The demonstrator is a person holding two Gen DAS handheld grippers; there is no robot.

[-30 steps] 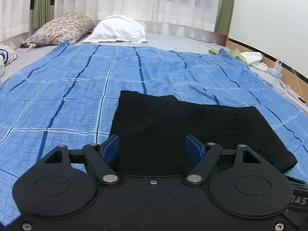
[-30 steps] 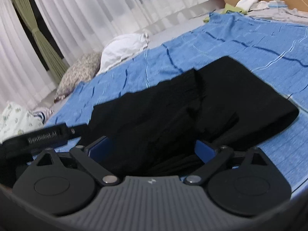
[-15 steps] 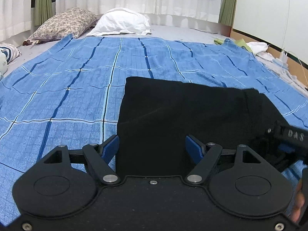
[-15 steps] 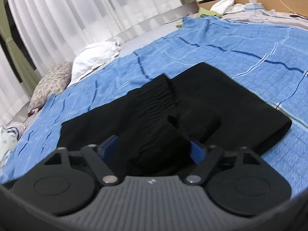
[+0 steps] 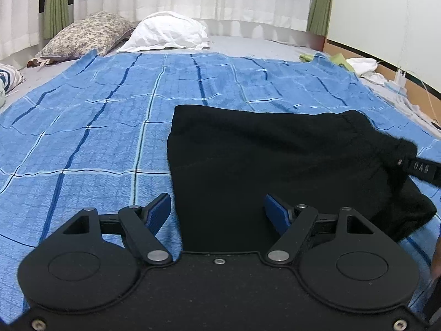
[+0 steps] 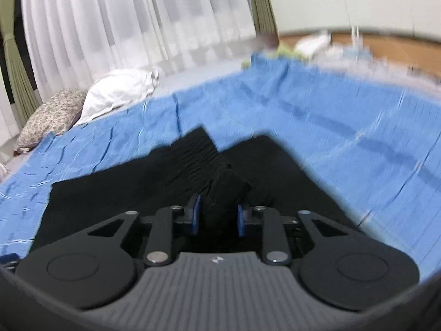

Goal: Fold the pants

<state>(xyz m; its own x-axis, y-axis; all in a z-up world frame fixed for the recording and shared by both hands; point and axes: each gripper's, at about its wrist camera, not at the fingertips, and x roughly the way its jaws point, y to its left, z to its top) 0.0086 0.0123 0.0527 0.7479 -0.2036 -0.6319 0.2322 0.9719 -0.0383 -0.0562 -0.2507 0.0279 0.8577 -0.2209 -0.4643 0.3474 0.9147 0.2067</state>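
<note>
Black pants [image 5: 261, 160] lie folded on a blue plaid bedspread [image 5: 96, 127]. My left gripper [image 5: 217, 215] is open and empty, low over the pants' near left edge. My right gripper [image 6: 219, 218] is shut on a bunched fold of the pants [image 6: 226, 190] and holds it lifted above the rest of the cloth. In the left wrist view the right gripper's finger [image 5: 421, 168] shows at the right edge with the raised waistband [image 5: 386, 143] pulled up to it. The right wrist view is blurred by motion.
A white pillow [image 5: 168, 31] and a floral pillow [image 5: 85, 35] lie at the far end of the bed by white curtains. Loose clothes and cables [image 5: 386, 74] sit along the right side by the wooden edge.
My right gripper closed on a fold of the pants and lifted it, drawing the right end of the pants up and over. The left gripper stayed open and shifted slightly right.
</note>
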